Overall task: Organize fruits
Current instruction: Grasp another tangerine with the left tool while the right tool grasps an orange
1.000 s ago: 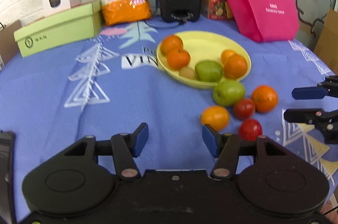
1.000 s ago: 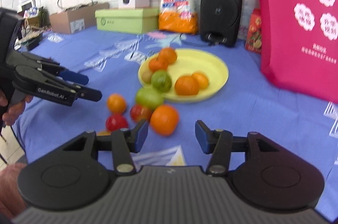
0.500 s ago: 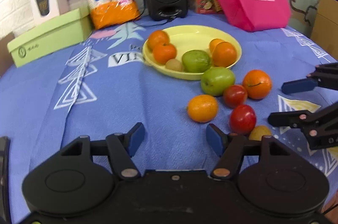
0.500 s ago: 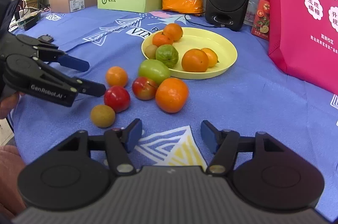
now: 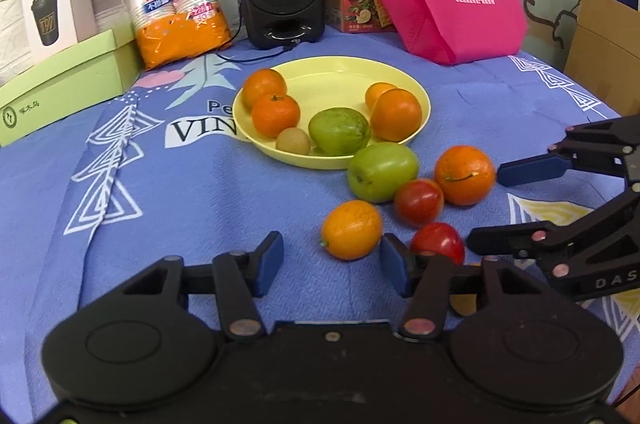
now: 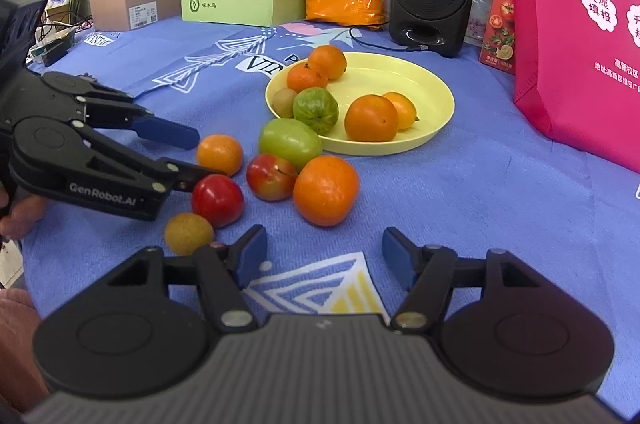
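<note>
Hovering over the blue tabletop (image 5: 168,191): my left tool (image 5: 332,260) is closing with nothing between its pads, small orange (image 5: 351,230) just ahead. Right tool (image 6: 320,256) gapes empty behind the big orange (image 6: 326,189). Six loose fruits cluster beside the yellow plate (image 5: 340,71), which holds six more.
</note>
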Demonstrator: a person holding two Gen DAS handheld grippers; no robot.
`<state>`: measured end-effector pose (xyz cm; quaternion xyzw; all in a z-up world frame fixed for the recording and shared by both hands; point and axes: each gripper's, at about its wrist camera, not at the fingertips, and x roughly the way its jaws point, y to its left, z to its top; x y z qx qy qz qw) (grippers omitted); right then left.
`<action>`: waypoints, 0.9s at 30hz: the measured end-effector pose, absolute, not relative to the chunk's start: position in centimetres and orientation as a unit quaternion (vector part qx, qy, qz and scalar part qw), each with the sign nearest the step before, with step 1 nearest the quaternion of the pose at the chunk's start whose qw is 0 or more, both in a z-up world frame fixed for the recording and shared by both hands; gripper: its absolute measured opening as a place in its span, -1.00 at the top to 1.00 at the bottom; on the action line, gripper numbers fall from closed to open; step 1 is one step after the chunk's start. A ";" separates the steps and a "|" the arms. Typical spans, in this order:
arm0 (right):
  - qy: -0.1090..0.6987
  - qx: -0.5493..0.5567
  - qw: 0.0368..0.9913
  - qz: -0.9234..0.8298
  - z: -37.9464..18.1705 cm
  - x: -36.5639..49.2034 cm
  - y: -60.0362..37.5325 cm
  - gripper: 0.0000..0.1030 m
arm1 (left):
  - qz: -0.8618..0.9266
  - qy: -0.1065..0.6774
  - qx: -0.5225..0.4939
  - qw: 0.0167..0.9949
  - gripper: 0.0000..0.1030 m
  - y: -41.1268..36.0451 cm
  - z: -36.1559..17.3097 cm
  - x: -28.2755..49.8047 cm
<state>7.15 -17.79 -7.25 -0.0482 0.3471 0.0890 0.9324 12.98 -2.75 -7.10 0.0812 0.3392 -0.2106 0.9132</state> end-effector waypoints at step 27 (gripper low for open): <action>0.345 -0.059 0.928 0.127 -7.0 9.3 -16.9 0.30 | -0.231 0.350 0.047 0.907 0.32 -1.9 -7.2 13.2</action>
